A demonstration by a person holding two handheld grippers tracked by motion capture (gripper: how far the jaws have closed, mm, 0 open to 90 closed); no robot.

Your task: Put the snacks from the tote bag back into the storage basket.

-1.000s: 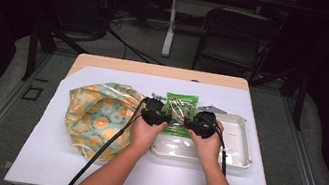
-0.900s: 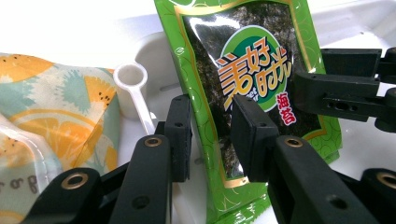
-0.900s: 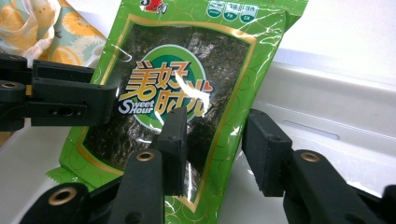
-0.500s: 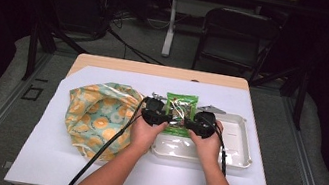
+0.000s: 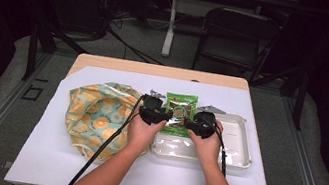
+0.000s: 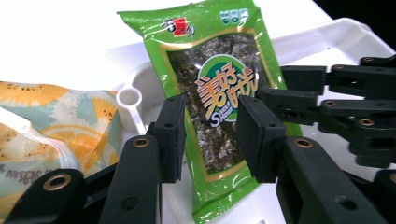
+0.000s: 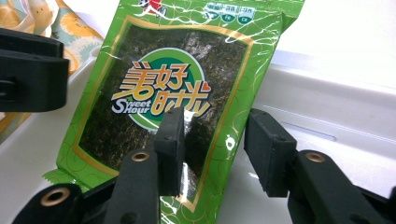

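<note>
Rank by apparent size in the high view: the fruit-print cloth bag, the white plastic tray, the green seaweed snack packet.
1. Fruit-print cloth bag and white plastic tray: look about alike, and hands cover part of the tray, so no ranking between them.
2. Green seaweed snack packet: clearly smallest.

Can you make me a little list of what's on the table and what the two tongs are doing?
Snack: green seaweed packet, leaning on the tray's far edge
Tray: white plastic tray
Bag: fruit-print cloth bag, left of the tray
Left tongs: open, jaws just widened, packet between them
Right tongs: open, jaws just widened, at the packet's edge
</note>
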